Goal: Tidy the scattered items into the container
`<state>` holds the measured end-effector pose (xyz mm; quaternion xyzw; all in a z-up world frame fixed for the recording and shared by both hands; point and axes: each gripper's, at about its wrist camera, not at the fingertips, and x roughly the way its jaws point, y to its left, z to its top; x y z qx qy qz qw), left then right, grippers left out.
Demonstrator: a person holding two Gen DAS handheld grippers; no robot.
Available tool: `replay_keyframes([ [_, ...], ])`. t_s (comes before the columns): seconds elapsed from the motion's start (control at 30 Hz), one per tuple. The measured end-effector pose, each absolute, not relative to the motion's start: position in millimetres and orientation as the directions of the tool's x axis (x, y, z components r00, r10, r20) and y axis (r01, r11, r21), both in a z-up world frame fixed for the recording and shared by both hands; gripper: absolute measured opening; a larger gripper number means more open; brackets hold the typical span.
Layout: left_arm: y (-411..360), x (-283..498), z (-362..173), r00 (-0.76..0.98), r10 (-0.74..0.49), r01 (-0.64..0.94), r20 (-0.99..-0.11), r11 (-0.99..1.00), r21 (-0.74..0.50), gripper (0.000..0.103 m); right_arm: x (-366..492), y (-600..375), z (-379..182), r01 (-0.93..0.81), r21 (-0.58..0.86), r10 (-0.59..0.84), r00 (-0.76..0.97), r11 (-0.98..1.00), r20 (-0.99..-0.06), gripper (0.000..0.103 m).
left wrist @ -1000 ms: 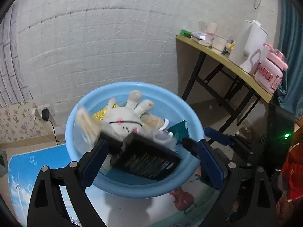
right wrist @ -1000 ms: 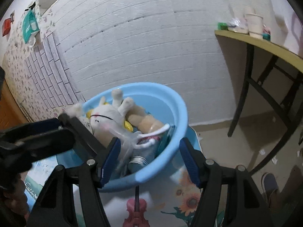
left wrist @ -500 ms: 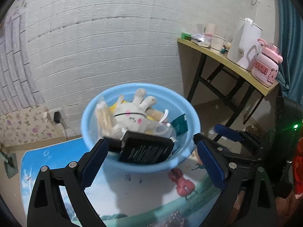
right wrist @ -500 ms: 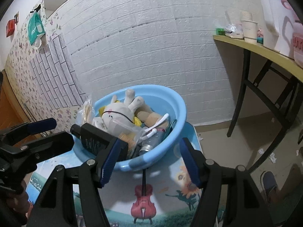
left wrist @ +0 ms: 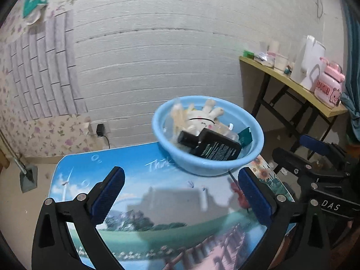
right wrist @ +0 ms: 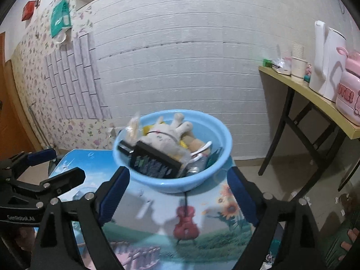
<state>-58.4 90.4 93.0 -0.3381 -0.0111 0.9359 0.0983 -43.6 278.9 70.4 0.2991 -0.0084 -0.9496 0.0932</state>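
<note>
A light blue basin (left wrist: 209, 168) (right wrist: 171, 184) stands at the far end of a picture-printed table (left wrist: 157, 202). It holds a white plush bunny (left wrist: 200, 119) (right wrist: 164, 137), a black box (left wrist: 216, 148) (right wrist: 155, 164) leaning at its front, a clear snack packet (right wrist: 132, 128), a green sachet (left wrist: 246, 136) and other small items. My left gripper (left wrist: 180, 169) hangs back over the table, short of the basin. Its jaws are opening with nothing between them. My right gripper (right wrist: 178, 169) is just before the basin's near wall, its jaws also opening and empty.
A yellow side table (left wrist: 292, 85) on the right carries a white kettle (right wrist: 326, 60), a pink bottle (left wrist: 328, 90) and cups. A white brick wall runs close behind the basin, with a charger plugged in low (left wrist: 100, 129). A grey floor stand (left wrist: 28, 177) sits far left.
Both grippers have drawn back from the basin, which now looks smaller and farther off. The right jaws have spread wider. The black box stays lying in the basin.
</note>
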Motion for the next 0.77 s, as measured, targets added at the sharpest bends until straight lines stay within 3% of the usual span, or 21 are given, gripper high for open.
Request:
replay_keyframes([
  [0.17, 71.2, -38.9, 93.6, -0.78, 0.136, -0.128, -0.611, -0.99, -0.057, 0.101, -25.6, 258.7, 76.3, 0.183, 0.054, -0.182, -0.818, -0.982, -0.546, 0.101],
  [0.77, 40.5, -17.8, 82.6, -0.791, 0.11, -0.061, -0.601, -0.993, -0.102, 0.101, -9.8, 227.2, 73.1, 0.204, 0.042, -0.19, -0.793, -0.978, -0.579, 0.102],
])
